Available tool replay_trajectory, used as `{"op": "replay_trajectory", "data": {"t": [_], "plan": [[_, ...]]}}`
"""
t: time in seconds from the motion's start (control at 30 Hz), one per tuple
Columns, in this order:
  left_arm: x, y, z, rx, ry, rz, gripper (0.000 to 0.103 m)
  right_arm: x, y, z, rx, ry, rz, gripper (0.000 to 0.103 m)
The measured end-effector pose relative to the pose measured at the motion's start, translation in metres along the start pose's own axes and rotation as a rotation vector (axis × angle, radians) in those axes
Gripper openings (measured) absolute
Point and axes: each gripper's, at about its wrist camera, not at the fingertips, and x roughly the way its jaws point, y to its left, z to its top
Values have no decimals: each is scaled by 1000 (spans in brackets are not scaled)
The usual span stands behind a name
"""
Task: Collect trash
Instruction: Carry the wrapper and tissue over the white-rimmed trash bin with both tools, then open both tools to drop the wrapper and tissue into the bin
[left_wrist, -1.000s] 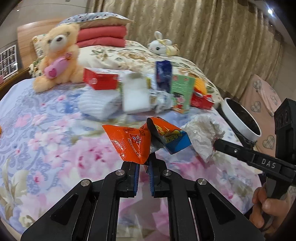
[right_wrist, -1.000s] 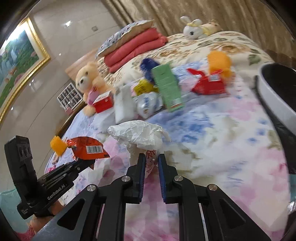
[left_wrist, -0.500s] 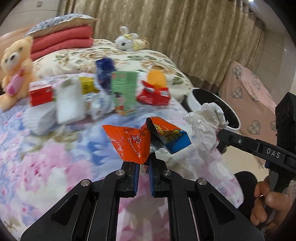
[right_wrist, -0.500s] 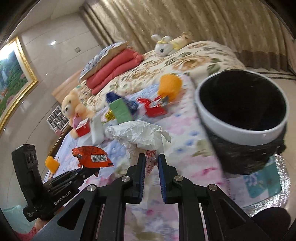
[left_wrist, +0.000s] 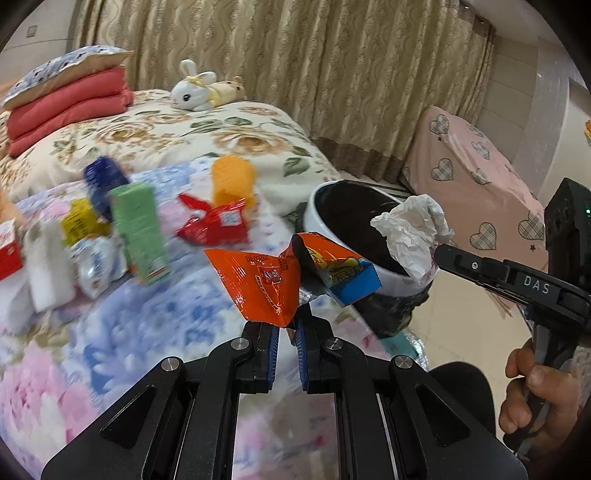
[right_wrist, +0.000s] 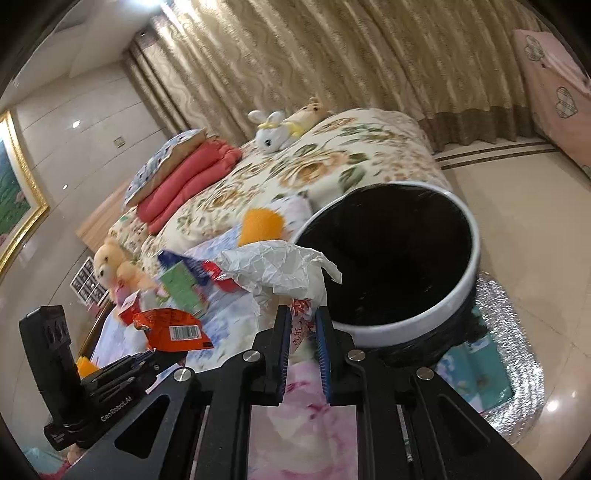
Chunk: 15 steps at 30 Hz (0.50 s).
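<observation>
- Left wrist view: left gripper (left_wrist: 286, 328) at lower centre, fingers clamped on an orange snack wrapper (left_wrist: 258, 282); a blue-and-orange piece (left_wrist: 340, 269) of it sticks out to the right.
- Right gripper (left_wrist: 443, 253) comes in from the right edge, fingers pinched on crumpled white paper (left_wrist: 410, 232), held in front of the trash bin (left_wrist: 314, 218) opening, centre right.
- Person's hand (left_wrist: 539, 391) grips the right handle, lower right.
- Bed (left_wrist: 110, 332) fills the left half; on it, blurred: green carton (left_wrist: 140, 229), red wrapper (left_wrist: 212, 225), orange cup (left_wrist: 232, 181), blue pack (left_wrist: 103, 184), white items at left edge.
- Plush rabbit (left_wrist: 194, 92) upper centre on the floral quilt; red folded blankets (left_wrist: 66, 103) upper left.
- Right wrist view: right gripper (right_wrist: 301, 321) lower centre, fingers shut on the white paper (right_wrist: 280, 266), which sits just left of the bin (right_wrist: 458, 295) rim. Bin centre right, black inside, on the floor beside the bed (right_wrist: 229, 302).
- Left gripper (right_wrist: 159, 356) lower left, holding the orange wrapper (right_wrist: 173, 326), barcode showing.
- Teddy bear (right_wrist: 110, 262) mid left; rabbit (right_wrist: 271, 131) upper centre.
</observation>
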Motion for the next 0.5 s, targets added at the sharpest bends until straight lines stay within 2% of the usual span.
{"op": "replay_trajectory", "data": {"t": [0.5], "plan": [[49,-44,42,76,18,-44,8,13,-44,28,51,-7,-58,14]]}}
